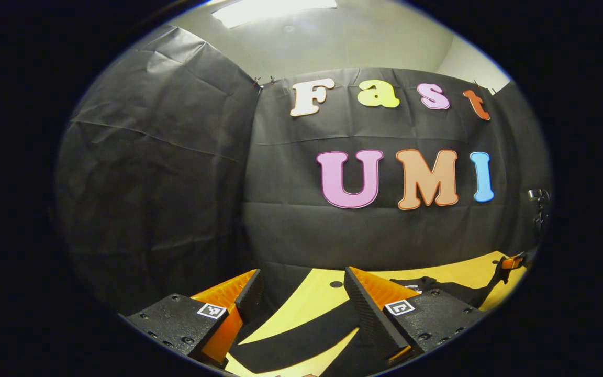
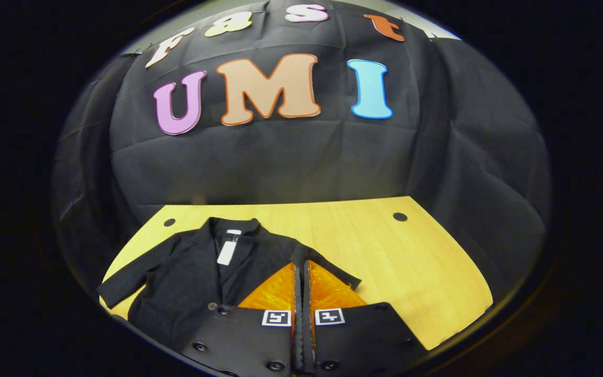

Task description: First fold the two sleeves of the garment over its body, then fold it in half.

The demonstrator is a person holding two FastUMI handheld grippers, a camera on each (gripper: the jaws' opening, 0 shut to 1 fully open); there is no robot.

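On the yellow wooden counter point(image 2: 385, 256) a black jacket point(image 2: 186, 277) lies flat with collar toward the booth wall, one sleeve point(image 2: 123, 285) spread out to the side. The right tongs point(image 2: 301, 277) are closed together above its other shoulder, gripping nothing visible. The left tongs point(image 1: 301, 298) stand wide apart and empty, over a black sleeve point(image 1: 296, 340) crossing the counter.

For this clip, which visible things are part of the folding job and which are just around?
Part of the job:
- black jacket, lying on the table, one sleeve spread out to the side
- left gripper, jaws open
- right gripper, jaws together

Just around:
- wooden table
- white tag at the jacket's collar
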